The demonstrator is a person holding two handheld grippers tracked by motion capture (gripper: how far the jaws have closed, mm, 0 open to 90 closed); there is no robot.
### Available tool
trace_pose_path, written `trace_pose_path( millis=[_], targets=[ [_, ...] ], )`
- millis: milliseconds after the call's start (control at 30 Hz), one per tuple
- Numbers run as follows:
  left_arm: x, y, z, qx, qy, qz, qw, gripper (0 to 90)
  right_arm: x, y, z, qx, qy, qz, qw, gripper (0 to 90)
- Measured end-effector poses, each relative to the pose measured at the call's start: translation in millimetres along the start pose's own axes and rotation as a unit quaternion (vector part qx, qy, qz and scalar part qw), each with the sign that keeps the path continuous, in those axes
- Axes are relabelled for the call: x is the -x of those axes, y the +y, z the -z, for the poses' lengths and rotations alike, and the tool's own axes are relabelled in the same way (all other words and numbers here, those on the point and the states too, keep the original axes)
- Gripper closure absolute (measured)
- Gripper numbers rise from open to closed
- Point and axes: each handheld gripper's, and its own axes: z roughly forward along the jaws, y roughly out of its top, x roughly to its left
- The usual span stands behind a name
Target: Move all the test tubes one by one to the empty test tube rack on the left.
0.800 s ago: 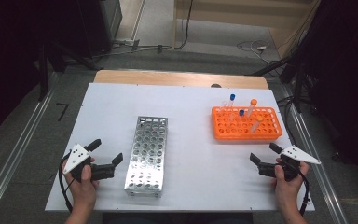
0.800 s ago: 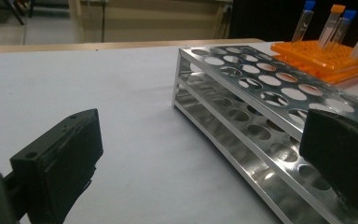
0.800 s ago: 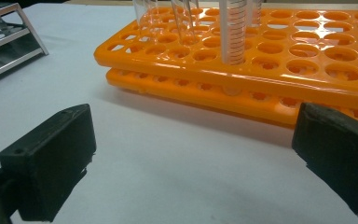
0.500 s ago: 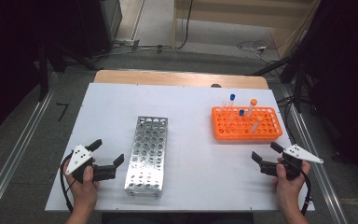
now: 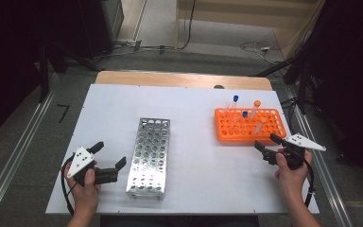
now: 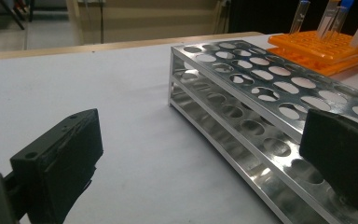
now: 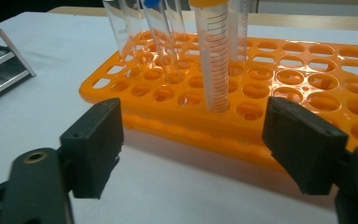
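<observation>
While the left gripper (image 5: 109, 155) sits at seven o'clock on the white surface (image 5: 189, 113), its jaws are wide apart and hold nothing. Just right of it, the silver rack (image 5: 149, 156) points its long side from six to twelve.

Seen along the left gripper (image 6: 200, 154), the silver rack (image 6: 261, 93) runs away toward two o'clock, with bare surface at nine.

Seen along the right gripper (image 7: 196, 149), its jaws are partly open and hold nothing. The orange rack (image 7: 261, 93) stands just ahead at twelve, and the orange-capped tube (image 7: 213, 56) stands up straight.

Gripper (image 7: 193, 147) agape — tubes (image 7: 213, 56) upright in orange rack (image 7: 279, 88).
</observation>
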Motion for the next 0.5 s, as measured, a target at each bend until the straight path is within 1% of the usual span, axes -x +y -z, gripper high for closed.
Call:
trace_pose_path(
  millis=[67,133,167,233,300,400,500],
  targets=[
    [-0.1,0.0,-0.1,0.000,0.001,0.001,1.0000,0.0,1.6,2.7,-5.6,-0.006,0.000,-0.003,1.0000,24.1],
    [0.0,0.3,0.2,0.000,0.002,-0.001,1.0000,0.0,2.4,5.3,-9.7,-0.005,-0.007,-0.009,0.9999,31.3],
    [0.7,0.7,0.3,0.000,0.002,0.000,1.0000,0.0,2.6,6.7,-11.5,-0.006,-0.006,-0.012,0.9999,32.9],
    [1.3,1.0,0.6,0.000,0.002,-0.001,1.0000,0.0,2.0,9.6,-16.2,-0.014,-0.016,-0.010,0.9997,36.7],
    [2.3,1.7,1.0,0.001,0.004,-0.001,1.0000,0.0,2.2,10.6,-20.9,-0.018,-0.020,-0.014,0.9995,40.9],
    [4.6,3.5,1.5,0.001,0.002,-0.011,0.9999,0.0,3.2,10.1,-27.5,-0.021,-0.025,-0.019,0.9993,48.2],
    [5.6,4.7,2.1,0.002,0.000,-0.010,0.9999,0.0,3.7,10.2,-33.2,-0.021,-0.031,-0.022,0.9991,53.3]
  ],
)
